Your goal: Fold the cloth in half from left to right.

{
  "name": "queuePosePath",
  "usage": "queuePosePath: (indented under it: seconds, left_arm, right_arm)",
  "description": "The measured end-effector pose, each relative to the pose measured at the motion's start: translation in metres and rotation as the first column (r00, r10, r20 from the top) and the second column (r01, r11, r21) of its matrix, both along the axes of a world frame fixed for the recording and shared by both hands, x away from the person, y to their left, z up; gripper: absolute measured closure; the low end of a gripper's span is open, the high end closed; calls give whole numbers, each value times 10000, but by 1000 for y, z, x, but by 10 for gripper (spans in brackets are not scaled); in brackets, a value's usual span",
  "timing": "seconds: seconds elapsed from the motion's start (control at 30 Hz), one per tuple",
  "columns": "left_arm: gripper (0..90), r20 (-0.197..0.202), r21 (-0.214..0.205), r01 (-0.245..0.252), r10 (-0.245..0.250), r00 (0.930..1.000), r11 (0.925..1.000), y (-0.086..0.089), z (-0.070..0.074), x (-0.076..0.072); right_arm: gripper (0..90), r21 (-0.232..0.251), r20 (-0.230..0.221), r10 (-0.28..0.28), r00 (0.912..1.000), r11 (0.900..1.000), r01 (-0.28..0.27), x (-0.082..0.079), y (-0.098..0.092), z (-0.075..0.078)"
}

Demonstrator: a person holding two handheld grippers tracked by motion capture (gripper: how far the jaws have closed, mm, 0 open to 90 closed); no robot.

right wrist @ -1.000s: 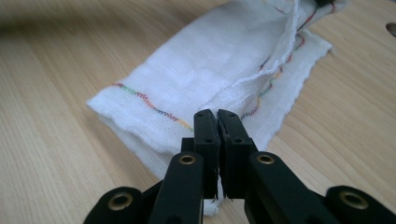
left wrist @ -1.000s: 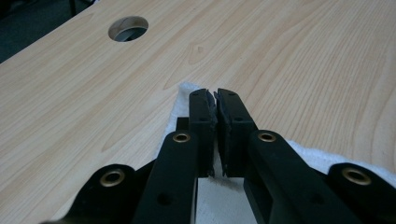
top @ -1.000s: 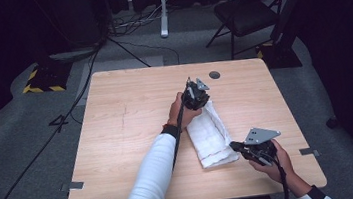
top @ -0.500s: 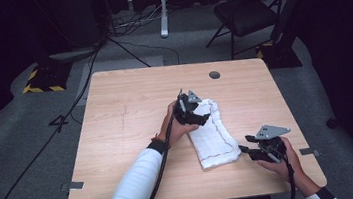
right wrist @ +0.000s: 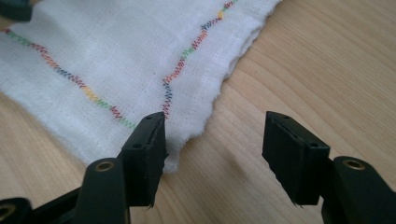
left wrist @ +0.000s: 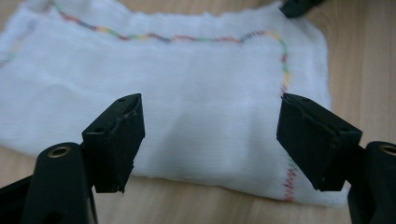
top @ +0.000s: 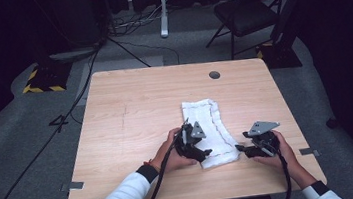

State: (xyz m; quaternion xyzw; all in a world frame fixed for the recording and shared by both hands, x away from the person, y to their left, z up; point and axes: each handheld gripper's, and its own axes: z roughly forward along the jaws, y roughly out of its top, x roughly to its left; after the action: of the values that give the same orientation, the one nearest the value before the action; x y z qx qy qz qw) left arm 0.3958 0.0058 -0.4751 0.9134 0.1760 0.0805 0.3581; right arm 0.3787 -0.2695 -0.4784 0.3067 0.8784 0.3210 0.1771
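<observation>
A folded white cloth [top: 206, 126] with multicoloured zigzag stitching lies flat on the wooden table [top: 131, 114]. My left gripper [top: 204, 153] sits at the cloth's near left edge. Its jaws have just been opening and stand open, low over the cloth [left wrist: 187, 79], with the pads pressing on nothing. My right gripper [top: 242, 148] is at the cloth's near right corner. Its jaws have also just been opening and are open. One fingertip [right wrist: 152, 140] stands by the cloth's [right wrist: 116, 56] hem, and bare wood lies between the jaws.
A round cable hole [top: 214, 75] is in the table's far right part. The table's front edge is close behind both hands. A dark chair [top: 250, 15] and a white frame stand on the floor beyond, with cables [top: 82, 85] trailing at the left.
The left gripper came from the cloth's far end back to its near end and opened. The right gripper opened and drew slightly off the near corner. The cloth now lies released.
</observation>
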Motion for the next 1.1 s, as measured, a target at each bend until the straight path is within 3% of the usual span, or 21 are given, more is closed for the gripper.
queuePosePath:
  seconds: [0.07, 0.2, 0.33, 0.5, 0.67, 0.83, 0.9, 0.93, 1.1]
  left_arm:
    - [239, -155, 379, 90, -84, 9998, 9992, -3, -9, -2]
    - [237, -64, 463, 257, -254, 9997, 9986, -2, -15, -2]
    - [238, -288, 261, 399, -392, 9988, 9989, 7, -18, -1]
    - [238, -291, 236, 365, -358, 9989, 9991, 17, -18, -7]
    - [239, -287, 11, 243, -242, 9993, 9997, 30, -20, -15]
    - [238, -340, 69, 192, -189, 9992, 9998, 38, -20, -21]
    - [235, -431, 30, 221, -220, 9988, 9998, 41, -18, -23]
    - [234, -494, -206, 202, -212, 9986, 9996, 45, -16, -24]
    - [229, -293, -548, -190, 174, 9994, 9983, 52, -3, -15]
  right_arm:
    - [392, -132, -126, 90, 9999, 9999, -92, 3, 2, -3]
    - [396, -124, -358, 178, 9992, 9998, -182, 6, 4, -7]
    - [398, 30, -759, 370, 9964, 9993, -369, 2, 4, -8]
    - [407, 4, -530, 650, 9965, 9979, -651, -10, 12, -9]
    - [412, 296, -709, 1027, 9922, 9945, -1008, -19, 20, -10]
    - [386, 249, -753, 1287, 9888, 9916, -1272, -25, 27, -10]
    - [372, 214, -790, 1372, 9874, 9905, -1359, -25, 29, -10]
    - [354, 148, -845, 1575, 9839, 9875, -1568, -24, 30, -8]
    - [363, 684, -499, 1267, 9907, 9900, -1232, -11, 25, 5]
